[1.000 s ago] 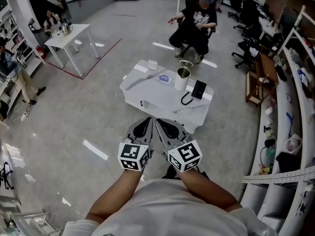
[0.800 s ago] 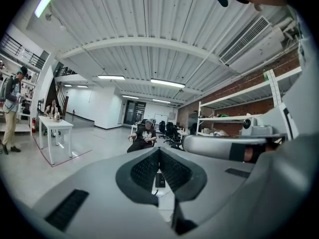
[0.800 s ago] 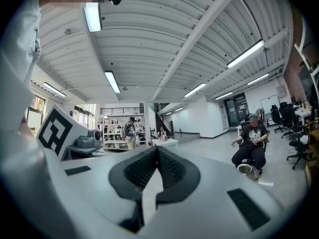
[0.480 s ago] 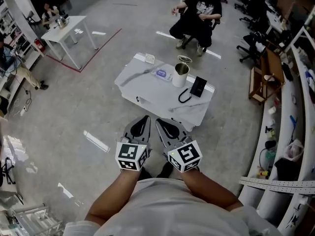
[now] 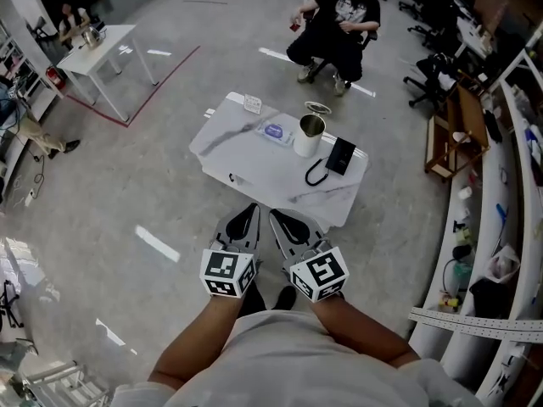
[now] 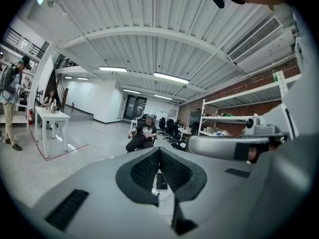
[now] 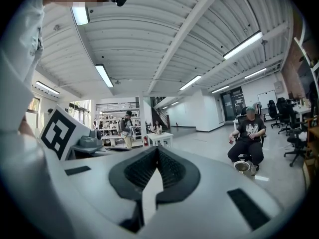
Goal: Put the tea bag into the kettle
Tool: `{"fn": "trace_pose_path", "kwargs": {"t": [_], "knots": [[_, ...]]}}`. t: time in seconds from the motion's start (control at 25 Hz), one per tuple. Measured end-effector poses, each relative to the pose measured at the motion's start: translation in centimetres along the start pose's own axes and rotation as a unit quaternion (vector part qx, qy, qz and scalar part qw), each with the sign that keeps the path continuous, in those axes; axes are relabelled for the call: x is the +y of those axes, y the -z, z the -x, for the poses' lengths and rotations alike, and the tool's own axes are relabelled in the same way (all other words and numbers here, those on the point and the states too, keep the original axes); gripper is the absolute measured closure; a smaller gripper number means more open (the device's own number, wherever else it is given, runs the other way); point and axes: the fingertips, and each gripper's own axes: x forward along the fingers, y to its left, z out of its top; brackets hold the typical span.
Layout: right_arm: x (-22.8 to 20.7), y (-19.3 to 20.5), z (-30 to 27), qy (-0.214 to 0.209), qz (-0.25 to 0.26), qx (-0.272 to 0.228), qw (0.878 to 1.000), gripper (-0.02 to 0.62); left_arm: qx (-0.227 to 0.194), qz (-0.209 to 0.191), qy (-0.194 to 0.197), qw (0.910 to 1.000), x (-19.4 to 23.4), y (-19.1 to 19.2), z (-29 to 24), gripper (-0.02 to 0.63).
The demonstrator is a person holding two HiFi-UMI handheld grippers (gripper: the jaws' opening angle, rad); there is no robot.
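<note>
A metal kettle (image 5: 310, 134) stands open on the low white table (image 5: 254, 164) ahead, its lid (image 5: 318, 107) lying behind it. The tea bag (image 5: 276, 130), a small bluish packet, lies on the table just left of the kettle. My left gripper (image 5: 249, 212) and right gripper (image 5: 280, 217) are held side by side in front of my body, short of the table's near edge. Both are shut with nothing between the fingers. In the left gripper view the left gripper (image 6: 159, 151) has its pads meeting; the right gripper (image 7: 158, 151) looks the same in its own view.
A black base (image 5: 342, 155) with a looped cord lies right of the kettle, and a small white card (image 5: 252, 103) sits at the table's far edge. A person sits on a chair (image 5: 335, 24) beyond the table. Another white table (image 5: 102, 49) stands far left; shelves line the right.
The low table sits nearer and lower in the head view than a second ago. Both grippers stay shut and side by side.
</note>
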Motion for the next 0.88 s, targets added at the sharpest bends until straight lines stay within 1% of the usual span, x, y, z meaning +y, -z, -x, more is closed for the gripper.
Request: {"fn": "trace_pose_path", "kwargs": {"t": [0.12, 0.2, 0.32, 0.44, 0.64, 0.72, 0.88], "knots": [[-0.8, -0.4, -3.1, 0.004, -0.002, 0.007, 1.0, 0.594, -0.004, 0.006, 0.007, 1.0, 2.8, -1.2, -1.9, 0.598], [-1.4, -0.9, -5.3, 0.014, 0.0, 0.009, 1.0, 0.592, -0.005, 0.005, 0.015, 0.9999, 4.6, -2.1, -3.1, 0.598], [-2.6, -2.4, -8.4, 0.038, 0.009, -0.004, 0.999, 0.592, -0.012, -0.009, 0.026, 0.9996, 7.4, -4.0, -4.9, 0.598], [-3.4, -3.2, -11.4, 0.06, 0.012, -0.015, 0.998, 0.592, -0.012, -0.013, 0.036, 0.9992, 10.1, -5.4, -6.1, 0.598], [-3.5, -4.2, -15.5, 0.078, 0.006, -0.024, 0.997, 0.592, -0.008, -0.023, 0.057, 0.9981, 13.4, -6.7, -7.2, 0.598], [-3.1, -4.6, -16.7, 0.079, 0.007, -0.028, 0.996, 0.592, -0.011, -0.025, 0.058, 0.9979, 14.7, -7.3, -7.4, 0.598], [-2.9, -4.6, -18.2, 0.084, 0.0, -0.028, 0.996, 0.592, -0.029, -0.03, 0.048, 0.9979, 17.1, -8.7, -7.2, 0.598]]}}
